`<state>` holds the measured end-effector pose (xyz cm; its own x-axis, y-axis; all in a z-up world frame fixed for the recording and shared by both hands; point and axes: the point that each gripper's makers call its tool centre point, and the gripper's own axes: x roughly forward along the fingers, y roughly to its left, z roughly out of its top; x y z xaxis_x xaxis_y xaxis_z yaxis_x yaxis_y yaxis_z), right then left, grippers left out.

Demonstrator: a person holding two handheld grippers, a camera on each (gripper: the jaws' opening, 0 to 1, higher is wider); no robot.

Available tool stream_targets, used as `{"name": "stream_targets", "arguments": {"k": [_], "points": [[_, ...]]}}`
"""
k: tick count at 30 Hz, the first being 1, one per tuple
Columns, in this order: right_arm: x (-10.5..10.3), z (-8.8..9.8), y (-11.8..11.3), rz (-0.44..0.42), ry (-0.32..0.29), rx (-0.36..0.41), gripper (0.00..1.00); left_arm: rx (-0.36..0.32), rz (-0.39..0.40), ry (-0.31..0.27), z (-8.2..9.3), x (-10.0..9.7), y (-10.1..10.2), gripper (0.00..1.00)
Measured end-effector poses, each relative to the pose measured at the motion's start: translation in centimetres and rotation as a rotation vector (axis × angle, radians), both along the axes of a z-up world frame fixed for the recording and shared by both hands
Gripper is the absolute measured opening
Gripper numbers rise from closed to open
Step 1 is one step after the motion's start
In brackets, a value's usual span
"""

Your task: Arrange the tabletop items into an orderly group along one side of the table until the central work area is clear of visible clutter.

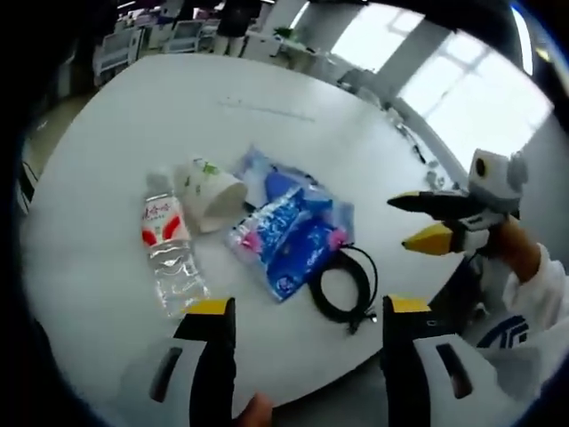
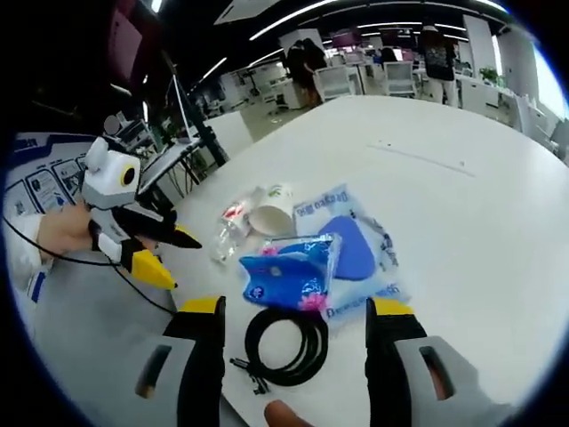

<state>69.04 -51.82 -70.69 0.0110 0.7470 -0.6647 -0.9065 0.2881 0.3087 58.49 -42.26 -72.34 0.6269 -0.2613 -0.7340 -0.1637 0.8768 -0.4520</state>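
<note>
Grouped near the 6 o'clock edge of the round white tabletop (image 1: 293,98): a clear water bottle (image 1: 172,249) with red-and-white label, lying flat, cap toward 11 o'clock in the left gripper view. Just beside it at 2 o'clock, a tipped white paper cup (image 1: 208,192) with green print, mouth toward 4 o'clock. Next over, two blue printed packets (image 1: 286,238) overlapping on a larger clear-and-blue bag (image 2: 356,253), long axis running 1 to 7 o'clock. At 5 o'clock of the packets, a coiled black cable (image 1: 342,286), touching them. Left gripper (image 1: 302,307) open, holding nothing, above the near edge. Right gripper (image 2: 292,307) likewise spread wide, empty, straddling the cable coil in its own view. Beyond the far edge, office chairs (image 2: 364,78) and standing people (image 2: 307,64).
</note>
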Motion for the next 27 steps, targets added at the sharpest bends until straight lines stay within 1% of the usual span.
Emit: {"name": "stream_targets", "arguments": {"k": [3,5,7,10,13,19,20,24,27], "points": [[0.4,-0.3,0.1,-0.012,0.008,0.003,0.61,-0.001,0.023,0.014,-0.5,0.6,0.1,0.62],[0.9,-0.7,0.2,-0.015,0.006,-0.001,0.60,0.005,0.024,0.018,-0.6,0.9,0.1,0.62],[0.8,-0.5,0.3,-0.014,0.003,-0.001,0.60,0.012,0.025,0.022,-0.8,1.1,0.1,0.62],[0.7,-0.7,0.8,-0.015,0.006,0.002,0.60,0.017,0.028,0.029,-1.0,1.2,0.3,0.61],[0.6,-1.0,0.9,-0.016,0.004,-0.004,0.59,0.023,0.030,0.045,-1.7,1.2,0.4,0.61],[0.9,-2.0,1.4,-0.020,0.001,-0.020,0.58,0.010,0.034,0.064,-3.3,1.8,0.0,0.58],[1.2,-2.4,1.6,-0.021,-0.004,-0.027,0.58,0.008,0.040,0.069,-3.6,1.9,0.1,0.58],[1.4,-2.9,2.0,-0.016,-0.027,-0.037,0.56,-0.007,0.063,0.072,-4.2,2.3,-0.1,0.57],[1.4,-3.4,2.5,-0.025,-0.010,-0.035,0.55,-0.014,0.074,0.078,-4.8,2.6,0.0,0.56]]}}
